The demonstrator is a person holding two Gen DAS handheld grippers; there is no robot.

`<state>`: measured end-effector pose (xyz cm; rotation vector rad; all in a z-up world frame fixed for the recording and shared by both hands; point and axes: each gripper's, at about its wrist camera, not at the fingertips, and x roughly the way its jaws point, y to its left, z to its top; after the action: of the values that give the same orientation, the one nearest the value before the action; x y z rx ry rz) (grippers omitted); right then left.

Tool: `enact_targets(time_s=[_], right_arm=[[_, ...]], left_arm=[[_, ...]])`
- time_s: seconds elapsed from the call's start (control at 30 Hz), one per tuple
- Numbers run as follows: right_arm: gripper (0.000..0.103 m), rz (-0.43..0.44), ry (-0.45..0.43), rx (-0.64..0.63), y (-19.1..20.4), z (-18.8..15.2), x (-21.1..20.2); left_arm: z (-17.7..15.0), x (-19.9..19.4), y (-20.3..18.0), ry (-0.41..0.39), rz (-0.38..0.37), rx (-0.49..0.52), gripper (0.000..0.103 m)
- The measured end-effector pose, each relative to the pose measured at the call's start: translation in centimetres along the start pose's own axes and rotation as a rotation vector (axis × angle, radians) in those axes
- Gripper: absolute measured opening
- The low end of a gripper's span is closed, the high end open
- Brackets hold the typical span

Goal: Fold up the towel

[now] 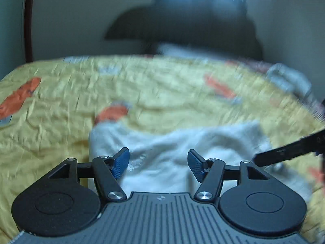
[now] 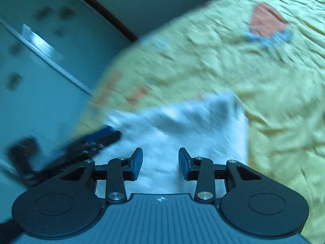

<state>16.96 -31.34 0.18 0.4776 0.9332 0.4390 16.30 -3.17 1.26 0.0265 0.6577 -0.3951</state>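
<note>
A white fluffy towel [image 1: 172, 148] lies rumpled on a yellow bedspread [image 1: 61, 101]. My left gripper [image 1: 158, 164] hovers open just above its near part, blue pads apart with only towel showing between them. In the right wrist view the same towel [image 2: 182, 122] spreads under my right gripper [image 2: 160, 163], which is also open with nothing held. The other gripper's black finger [image 1: 288, 150] pokes in from the right edge of the left view, and the left gripper [image 2: 81, 148] appears blurred at the towel's left side in the right view.
The bedspread [image 2: 243, 71] has orange and blue patches and many wrinkles. A dark heap [image 1: 182, 26] and a pale cloth [image 1: 288, 79] lie at the bed's far side. A wall and a dark curved rail [image 2: 97, 8] lie beyond the bed edge.
</note>
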Motion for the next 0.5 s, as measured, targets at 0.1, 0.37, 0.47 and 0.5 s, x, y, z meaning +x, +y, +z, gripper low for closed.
enact_targets(time_s=[0.1,0.37,0.47,0.5], right_arm=[[0.034,0.049,-0.059,0.055,-1.4,-1.3,-0.2],[0.041,-0.028,-0.140,-0.090,4.0,-5.5,-6.3],[0.059,-0.003,-0.089,-0.125,5.1,-8.6,-6.6],[0.059,-0.029,-0.082,-0.148,5.3,-9.4,-6.3]], left_arm=[[-0.5,0.9,0.7,0.002,-0.008,-0.031,0.069],[-1.5,-6.1,-0.9,-0.084,0.027,0.000,0.070],[-4.3,-9.2,-2.2,-0.087,-0.006,0.004,0.072],[-5.4,-9.8,-2.8,-0.083,-0.002,0.019,0.072]])
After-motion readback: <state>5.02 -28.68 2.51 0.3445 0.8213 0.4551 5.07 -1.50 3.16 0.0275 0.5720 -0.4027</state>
